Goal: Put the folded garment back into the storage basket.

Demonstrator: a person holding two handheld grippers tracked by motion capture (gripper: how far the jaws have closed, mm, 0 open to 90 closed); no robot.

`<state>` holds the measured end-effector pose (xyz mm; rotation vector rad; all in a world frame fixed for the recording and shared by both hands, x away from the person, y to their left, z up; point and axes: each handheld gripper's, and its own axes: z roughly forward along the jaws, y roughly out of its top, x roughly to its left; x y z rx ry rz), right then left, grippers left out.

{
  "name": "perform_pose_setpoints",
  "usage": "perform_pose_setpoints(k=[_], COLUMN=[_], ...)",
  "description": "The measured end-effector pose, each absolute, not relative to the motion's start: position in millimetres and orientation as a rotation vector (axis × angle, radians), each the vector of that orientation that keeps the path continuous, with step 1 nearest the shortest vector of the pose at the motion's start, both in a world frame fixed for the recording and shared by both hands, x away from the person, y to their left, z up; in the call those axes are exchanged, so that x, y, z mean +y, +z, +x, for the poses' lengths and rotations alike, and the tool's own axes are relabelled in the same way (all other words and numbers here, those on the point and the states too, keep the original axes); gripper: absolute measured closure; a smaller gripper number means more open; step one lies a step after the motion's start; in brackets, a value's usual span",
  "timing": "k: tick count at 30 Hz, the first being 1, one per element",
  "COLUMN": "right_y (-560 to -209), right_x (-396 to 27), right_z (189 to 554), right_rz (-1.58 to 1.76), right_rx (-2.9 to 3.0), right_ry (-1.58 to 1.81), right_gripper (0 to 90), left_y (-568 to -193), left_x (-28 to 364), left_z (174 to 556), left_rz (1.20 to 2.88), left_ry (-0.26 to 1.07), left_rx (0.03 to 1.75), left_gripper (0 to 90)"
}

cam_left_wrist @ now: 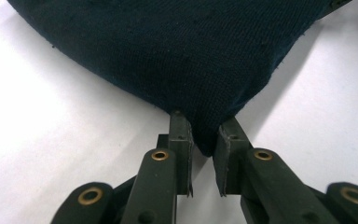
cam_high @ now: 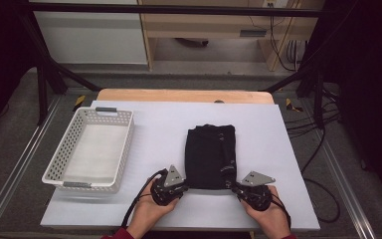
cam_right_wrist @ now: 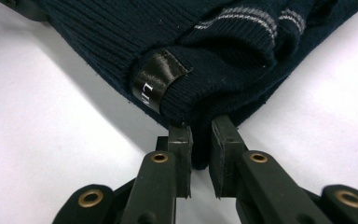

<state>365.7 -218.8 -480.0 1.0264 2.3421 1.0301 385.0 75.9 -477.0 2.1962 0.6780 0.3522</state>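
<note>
Dark folded garment point(cam_high: 210, 155) — near corners pinched by left claw point(cam_high: 185, 185) and right claw point(cam_high: 236, 187).

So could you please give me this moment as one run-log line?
left tool: shut on folded dark garment | right tool: shut on garment | white basket: left

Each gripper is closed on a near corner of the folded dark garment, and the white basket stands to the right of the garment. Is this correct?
Not quite. The basket stands to the left of the garment, as the high view shows. The rest is right: the left gripper and the right gripper each have their jaws closed on a near corner of it.
</note>
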Motion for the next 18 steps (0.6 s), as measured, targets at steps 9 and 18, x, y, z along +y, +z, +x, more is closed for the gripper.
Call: perform_pose_setpoints(k=[9,18], right_y=[-479.5,-477.6], right_x=[-215.0,-210.4], right_z=[358.8,349.6], right_rz=[0.999,0.958], right_rx=[2.369,2.400], right_ry=[1.040,1.047], right_gripper=[80.6,80.6], left_y=[-472.6,-473.8], left_x=[80.0,87.6], left_z=[370.8,358.5], left_rz=[2.224,2.220], left_ry=[0.373,0.351], left_rx=[0.657,0.675], left_gripper=[79.0,79.0])
